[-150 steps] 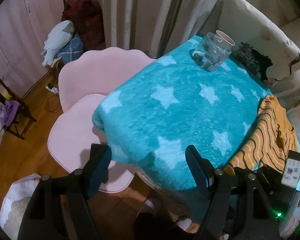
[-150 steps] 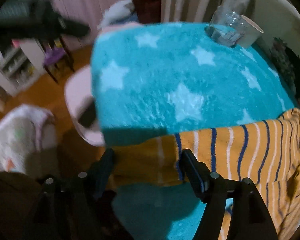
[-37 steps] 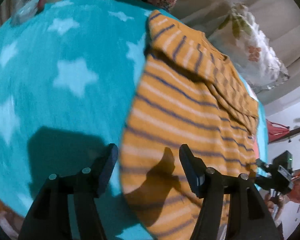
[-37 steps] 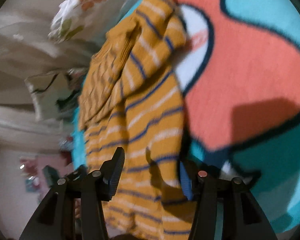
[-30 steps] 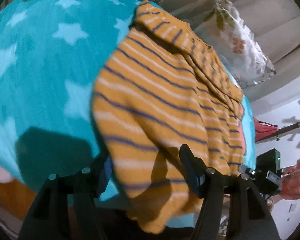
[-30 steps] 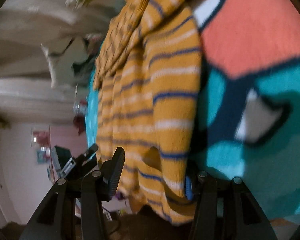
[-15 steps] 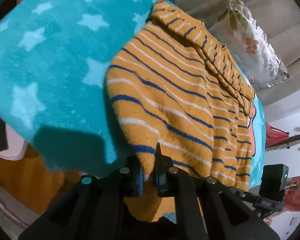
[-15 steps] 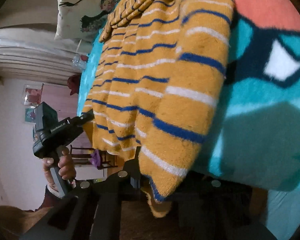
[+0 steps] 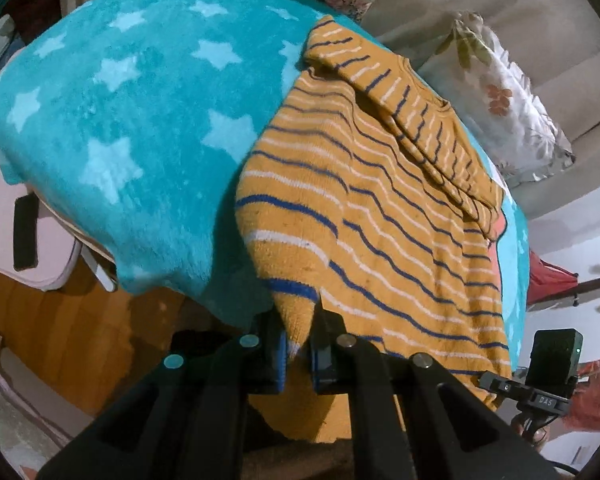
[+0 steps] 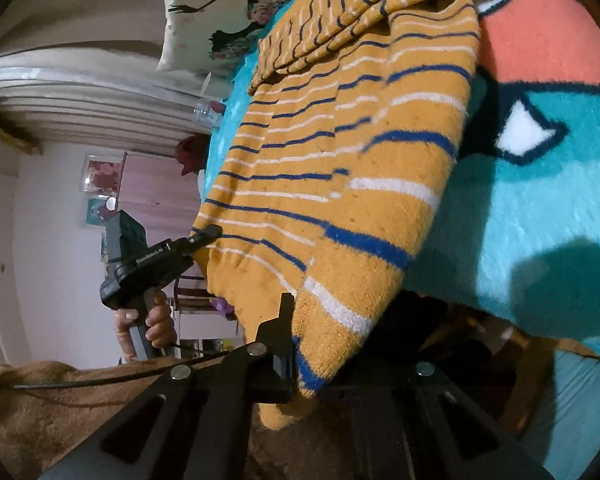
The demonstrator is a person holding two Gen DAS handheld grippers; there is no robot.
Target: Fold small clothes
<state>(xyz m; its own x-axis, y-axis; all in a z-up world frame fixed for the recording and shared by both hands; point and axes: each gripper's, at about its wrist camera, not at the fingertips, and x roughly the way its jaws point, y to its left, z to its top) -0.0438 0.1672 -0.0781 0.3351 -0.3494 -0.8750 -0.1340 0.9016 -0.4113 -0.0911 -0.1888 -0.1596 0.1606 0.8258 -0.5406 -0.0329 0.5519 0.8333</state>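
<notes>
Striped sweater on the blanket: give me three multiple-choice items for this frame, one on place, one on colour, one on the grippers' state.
1. Where does the sweater lie?
A. on the floor
B. on the turquoise star blanket, its bottom edge hanging over the near side
C. over the floral pillow

2. What colours are the sweater's stripes?
A. blue and white on mustard yellow
B. red and green on grey
C. black on pink

3. How do the left gripper and the right gripper stand?
A. both open above the sweater
B. only the left closed
C. each closed on a bottom corner of the sweater

Answers: 1 B, the cloth spreads over the blanket and droops past its edge. 2 A, both views show it. 3 C, each view shows the corner pinched between the jaws.
</notes>
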